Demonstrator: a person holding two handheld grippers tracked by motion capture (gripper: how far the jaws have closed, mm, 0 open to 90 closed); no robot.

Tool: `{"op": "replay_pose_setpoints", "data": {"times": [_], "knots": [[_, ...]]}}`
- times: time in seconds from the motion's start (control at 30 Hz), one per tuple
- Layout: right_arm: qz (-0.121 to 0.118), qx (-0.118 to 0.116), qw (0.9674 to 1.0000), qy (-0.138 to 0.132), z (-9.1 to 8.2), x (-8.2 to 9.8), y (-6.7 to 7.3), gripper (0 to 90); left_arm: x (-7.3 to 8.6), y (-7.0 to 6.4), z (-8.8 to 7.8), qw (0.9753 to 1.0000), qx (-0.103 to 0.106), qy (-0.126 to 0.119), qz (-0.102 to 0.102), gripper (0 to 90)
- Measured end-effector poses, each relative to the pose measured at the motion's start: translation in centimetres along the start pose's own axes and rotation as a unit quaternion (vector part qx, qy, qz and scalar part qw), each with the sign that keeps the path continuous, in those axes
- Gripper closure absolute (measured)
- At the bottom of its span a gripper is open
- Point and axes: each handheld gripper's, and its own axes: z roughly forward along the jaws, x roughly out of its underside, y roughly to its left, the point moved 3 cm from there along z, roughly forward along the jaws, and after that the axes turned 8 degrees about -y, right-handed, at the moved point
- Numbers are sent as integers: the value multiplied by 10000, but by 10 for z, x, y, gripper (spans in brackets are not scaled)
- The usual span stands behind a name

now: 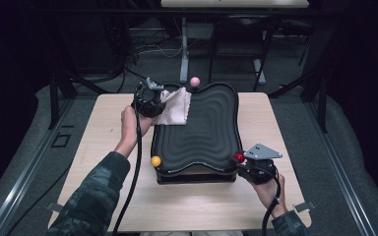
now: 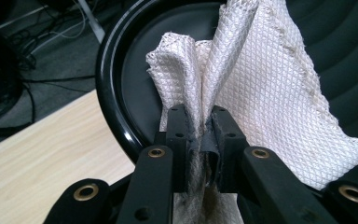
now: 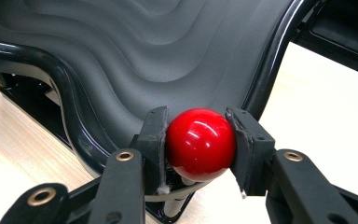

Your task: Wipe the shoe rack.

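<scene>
Pinching a fold of white cloth [image 2: 261, 88], the left gripper [image 2: 199, 122] has its jaws pressed tight on the fabric, so the rest drapes free over the far left corner of the black tray [image 1: 197, 132], probably positioned for wiping the rippled surface. Right gripper [image 3: 200, 140] is clamped on the red ball [image 3: 200, 143] at the tray's near right corner; looks like a knob used as a handle to brace the tray while the cloth works. Tray sits on a dark base in the middle of the wooden table [image 1: 103, 142]. Yellow ball [image 1: 156, 161] at the near left corner and pink ball [image 1: 195, 81] at the far edge are untouched.
</scene>
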Motion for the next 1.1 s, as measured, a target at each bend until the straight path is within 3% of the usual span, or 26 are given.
{"op": "replay_pose_setpoints", "data": {"times": [0.4, 1.1], "knots": [[7, -8, 10000, -13, 0, 0, 0, 603, 12, -11, -7, 10000, 21, 58, 67, 796], [-24, 39, 10000, 20, 0, 0, 0, 603, 43, -31, -23, 9993, 337, 108, 91, 797]]}}
